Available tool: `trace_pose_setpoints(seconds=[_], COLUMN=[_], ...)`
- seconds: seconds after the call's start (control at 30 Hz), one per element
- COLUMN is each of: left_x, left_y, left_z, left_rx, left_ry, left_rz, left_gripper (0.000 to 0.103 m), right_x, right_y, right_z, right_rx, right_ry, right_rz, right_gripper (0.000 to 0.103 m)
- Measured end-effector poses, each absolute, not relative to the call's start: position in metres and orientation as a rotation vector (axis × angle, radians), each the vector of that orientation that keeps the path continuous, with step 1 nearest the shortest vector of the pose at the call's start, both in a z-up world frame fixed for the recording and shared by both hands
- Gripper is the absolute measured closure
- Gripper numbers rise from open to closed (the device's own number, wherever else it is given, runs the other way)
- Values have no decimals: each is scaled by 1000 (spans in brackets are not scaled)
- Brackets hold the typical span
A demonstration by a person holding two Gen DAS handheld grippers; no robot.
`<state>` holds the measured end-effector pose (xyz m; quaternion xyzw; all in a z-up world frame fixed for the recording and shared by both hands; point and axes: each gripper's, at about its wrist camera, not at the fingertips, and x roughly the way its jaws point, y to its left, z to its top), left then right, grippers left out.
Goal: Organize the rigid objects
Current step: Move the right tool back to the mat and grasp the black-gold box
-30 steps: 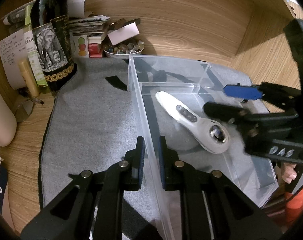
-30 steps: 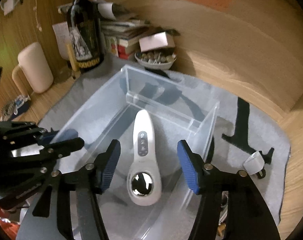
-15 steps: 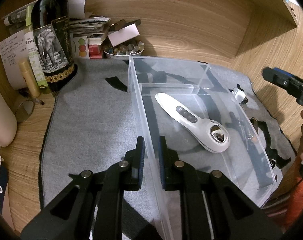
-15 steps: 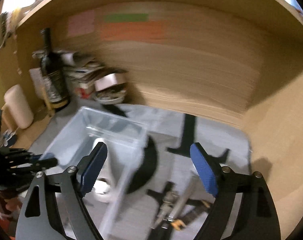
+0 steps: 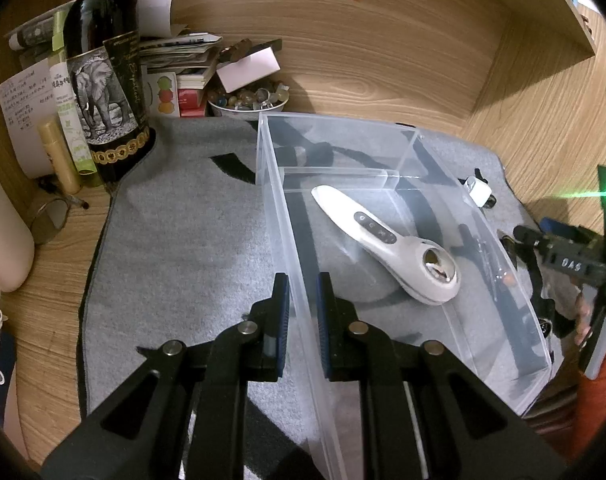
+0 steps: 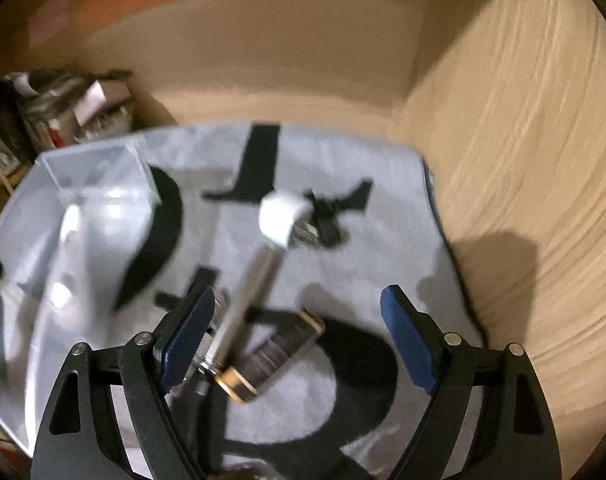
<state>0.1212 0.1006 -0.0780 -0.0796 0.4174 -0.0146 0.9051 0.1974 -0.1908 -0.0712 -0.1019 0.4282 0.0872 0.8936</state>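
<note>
Two views show the scene. From the left wrist, the left gripper (image 5: 303, 304) is clamped narrowly on the near left wall of the clear bin (image 5: 499, 296), steadying it on the grey mat (image 5: 183, 240). A white handheld device (image 5: 387, 244) lies inside, its long axis running far-left to near-right.

From the right wrist, blurred, the right gripper (image 6: 299, 336) hangs wide and empty over the mat, right of the bin. Just below and between its pads lies a silver metal tube (image 6: 251, 292), long axis pointing away, beside a gold-trimmed cylinder (image 6: 271, 356); this hand is plainly nearer them. A white cap (image 6: 281, 216) sits farther off.
</note>
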Motion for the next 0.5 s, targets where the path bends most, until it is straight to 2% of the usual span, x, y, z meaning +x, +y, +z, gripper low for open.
trace_pose_setpoints(seconds=[0.33, 0.47, 0.5], left_x=[121, 121, 121], left_y=[101, 102, 102], left_z=[-78, -78, -78], left_rx=[-164, -162, -161], left_ry=[862, 863, 863], left_rz=[-31, -30, -30], left_gripper=[90, 90, 90], right_x=[197, 191, 189], right_y=[-208, -213, -213], right_z=[-104, -109, -109], right_rx=[-188, -173, -175], right_ry=[1004, 1008, 1005], right_rz=[159, 171, 175], right_gripper=[20, 23, 28])
